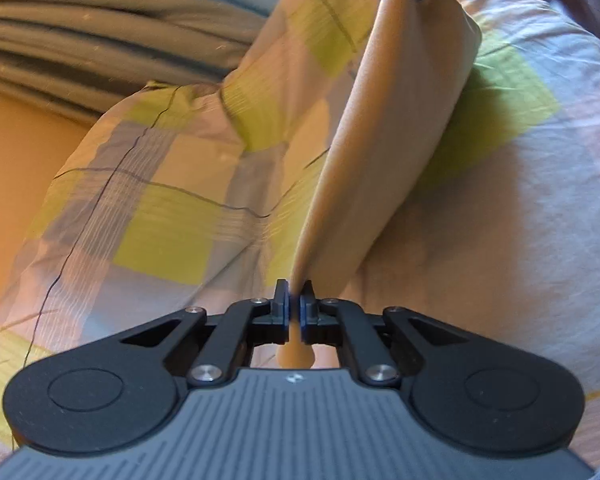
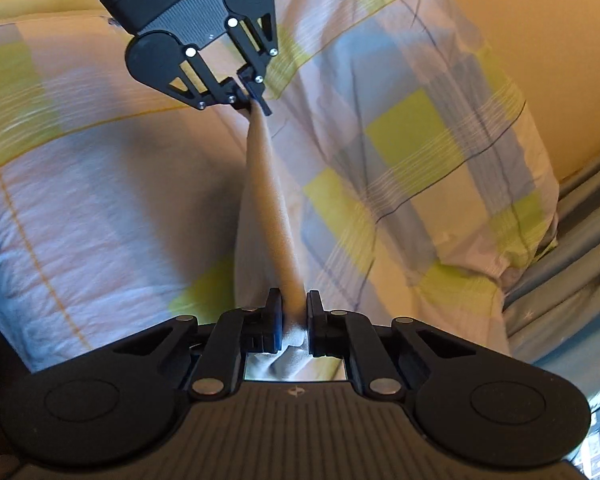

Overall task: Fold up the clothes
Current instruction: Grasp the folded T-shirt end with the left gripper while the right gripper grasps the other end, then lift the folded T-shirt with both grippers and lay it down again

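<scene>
The left gripper (image 1: 295, 300) has its jaws pinched tight on one end of a tan cloth (image 1: 384, 128). The right gripper (image 2: 294, 308) is pinched on the other end, where the cloth bunches up pale between the pads. So both grippers are closed on the same piece of clothing, and it hangs in the air between them, above the bed.

The tan cloth runs in a long strip from one gripper to the other. In the left view it drapes wide and loose on one side. In the right view it looks thin, like a pulled rope, going up to the left gripper (image 2: 254, 102).

I think it is light and very soft. It bends anywhere and will not keep a shape by itself. It looks smooth, so it could slip out of a small pinch. The ends or corners are the best spots to hold, with enough cloth between the pads. What kind of clothing it is, I cannot tell.

Under it lies a checked bed cover (image 1: 148, 200) in yellow, blue and pink squares. Beyond that sits a rumpled blue-grey blanket (image 1: 112, 28).
</scene>
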Available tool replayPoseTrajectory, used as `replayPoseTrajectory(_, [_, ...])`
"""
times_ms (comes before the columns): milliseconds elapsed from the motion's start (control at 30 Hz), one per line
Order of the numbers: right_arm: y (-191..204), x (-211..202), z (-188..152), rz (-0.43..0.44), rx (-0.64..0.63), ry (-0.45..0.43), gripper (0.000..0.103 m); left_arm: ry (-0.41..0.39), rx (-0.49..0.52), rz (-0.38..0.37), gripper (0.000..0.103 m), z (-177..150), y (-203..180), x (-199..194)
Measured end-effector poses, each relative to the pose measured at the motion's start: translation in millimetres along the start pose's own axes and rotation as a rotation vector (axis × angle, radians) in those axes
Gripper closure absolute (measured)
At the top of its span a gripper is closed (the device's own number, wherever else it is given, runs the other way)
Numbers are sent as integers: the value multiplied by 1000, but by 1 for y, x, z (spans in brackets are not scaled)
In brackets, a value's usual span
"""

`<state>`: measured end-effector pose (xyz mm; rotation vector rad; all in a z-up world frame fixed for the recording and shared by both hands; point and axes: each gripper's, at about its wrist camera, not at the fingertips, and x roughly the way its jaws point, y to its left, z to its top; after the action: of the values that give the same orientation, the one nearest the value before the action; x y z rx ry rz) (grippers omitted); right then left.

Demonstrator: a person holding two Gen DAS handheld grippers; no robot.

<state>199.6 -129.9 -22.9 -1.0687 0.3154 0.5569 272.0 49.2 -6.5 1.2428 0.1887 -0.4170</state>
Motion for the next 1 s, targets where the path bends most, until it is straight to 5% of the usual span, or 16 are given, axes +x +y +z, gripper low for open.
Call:
replayPoseTrajectory(233, [-79, 43, 28, -127, -88, -168, 95, 97, -99, 136, 100, -3, 56, -28])
replayPoseTrajectory(367, [-62, 31, 17, -81, -83, -225, 94, 135, -126, 45, 100, -6, 22, -65])
replayPoseTrajectory(533, [10, 23, -44, 137, -138, -114, 94, 141, -117, -143, 100, 0, -62, -106])
replayPoseTrajectory(700, [42, 20, -75, 232, -202, -18, 91, 183, -146, -210, 100, 2, -113, -116])
replayPoseTrajectory(800, [37, 18, -78, 232, -187, 25, 76, 196, -244, -241, 96, -4, -108, -125])
replayPoseTrajectory(1000, [2, 11, -97, 181, 48, 91, 75, 145, -671, -315, 70, -40, -50, -140])
